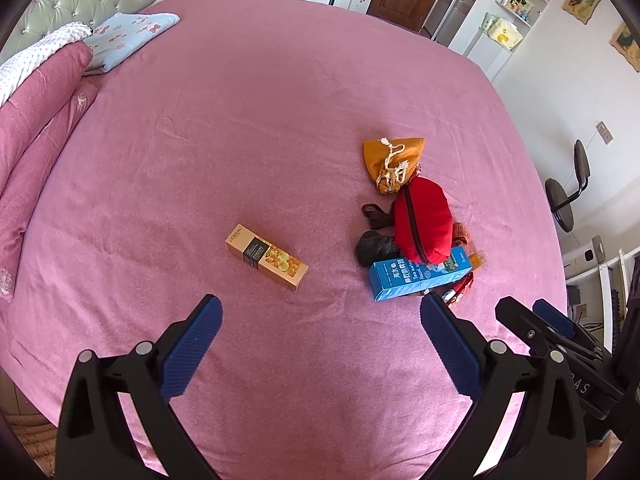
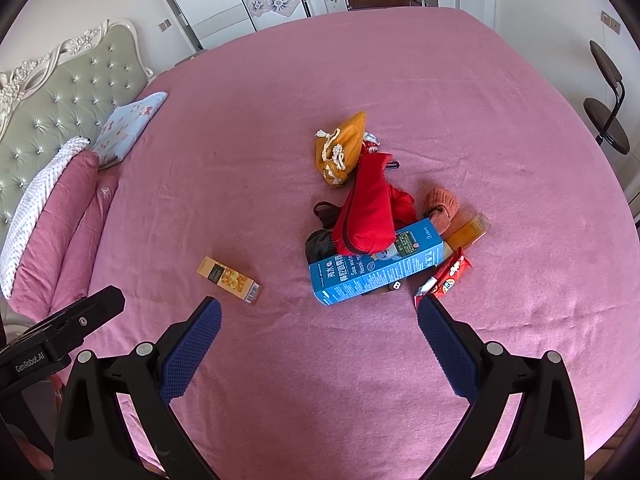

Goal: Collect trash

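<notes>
The left gripper [image 1: 320, 320] and right gripper [image 2: 318, 320] hover with fingers spread wide, holding nothing. On the pink bed [image 1: 240, 120], a gold L'Oréal box [image 1: 267, 257] lies alone at left; right of it, a blue nasal-spray box [image 2: 376, 268] fronts a pile with a red pouch [image 2: 366, 212] and a red snack wrapper [image 2: 446, 278].

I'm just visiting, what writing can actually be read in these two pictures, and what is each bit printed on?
"L'OREAL": on the tan carton lying alone on the bed.
"Sea water" and "Nasal sp...", partly covered: on the blue box; its Chinese characters and small print are too blurred to read.
"GenRobot.AI": on the left gripper's body, seen in the right wrist view.
Red snack wrapper: print unreadable.
</notes>
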{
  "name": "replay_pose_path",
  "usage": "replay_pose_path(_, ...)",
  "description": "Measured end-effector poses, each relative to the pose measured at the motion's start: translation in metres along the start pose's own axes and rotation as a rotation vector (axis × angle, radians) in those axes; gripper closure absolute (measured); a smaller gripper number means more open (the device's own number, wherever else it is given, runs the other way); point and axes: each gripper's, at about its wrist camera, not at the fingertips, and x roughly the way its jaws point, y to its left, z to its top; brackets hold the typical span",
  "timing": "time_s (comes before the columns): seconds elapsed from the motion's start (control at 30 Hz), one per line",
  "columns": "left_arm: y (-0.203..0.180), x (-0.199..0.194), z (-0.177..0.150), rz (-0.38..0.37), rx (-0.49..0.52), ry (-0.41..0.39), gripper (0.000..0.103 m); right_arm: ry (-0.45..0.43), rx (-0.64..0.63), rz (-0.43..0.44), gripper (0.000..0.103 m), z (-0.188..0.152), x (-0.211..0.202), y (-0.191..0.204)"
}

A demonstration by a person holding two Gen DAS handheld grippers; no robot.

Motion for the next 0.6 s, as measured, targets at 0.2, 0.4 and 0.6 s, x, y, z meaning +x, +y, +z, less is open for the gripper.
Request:
replay_pose_path(0.2,0.004,0.003,0.003,-0.007,-0.01,0.009,0.004,0.003,0.0,-0.003,0.009,0.001,0.003,0.001)
replay_pose_path(0.4,0.009,0.011,0.006,-0.009,-0.029,0.022,0.004,0.014,-0.001,-0.011,0.009,0.003,0.01,0.001)
replay_pose_path(0.6,0.013,0.026,0.008,0.003,-0.028,0.05,0.004,0.042,-0.002,-0.007,0.009,0.003,0.025,0.003)
